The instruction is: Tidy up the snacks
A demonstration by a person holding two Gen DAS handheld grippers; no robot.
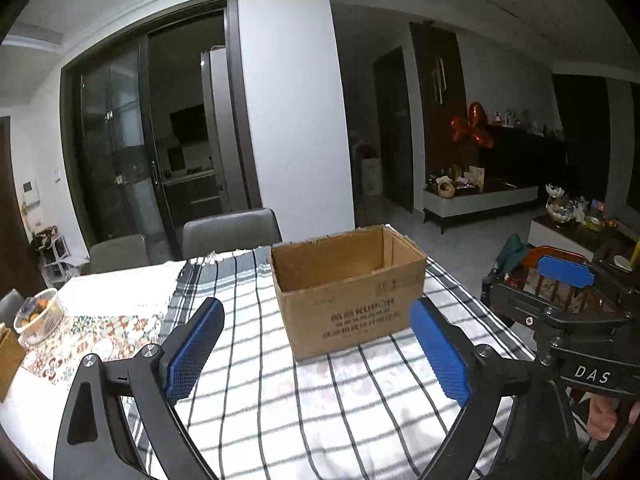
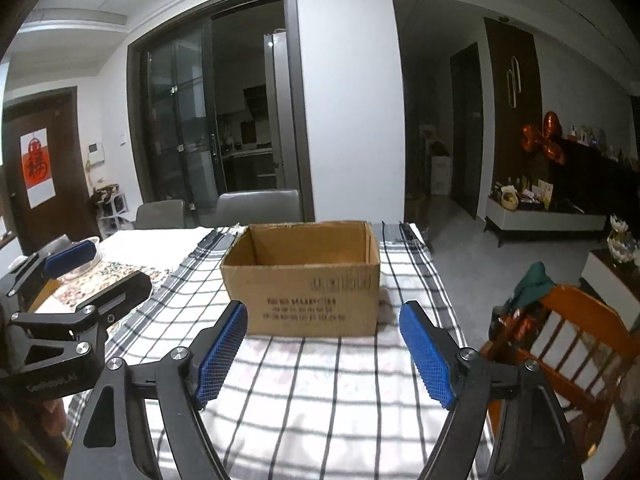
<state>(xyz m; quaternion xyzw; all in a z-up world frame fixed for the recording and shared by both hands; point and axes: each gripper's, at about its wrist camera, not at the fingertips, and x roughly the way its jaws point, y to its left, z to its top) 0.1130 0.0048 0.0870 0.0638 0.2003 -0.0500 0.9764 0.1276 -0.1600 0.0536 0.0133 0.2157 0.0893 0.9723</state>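
An open cardboard box (image 2: pixel 304 280) was seen upright on the checked cloth (image 2: pixel 320 400) of the counter (image 1: pixel 116 280), its inside largely hidden. The left gripper (image 1: pixel 318 350) and the right gripper (image 2: pixel 324 354) were both held spread wide before it, nothing between the pads. A bowl (image 1: pixel 39 314) was noted far left.
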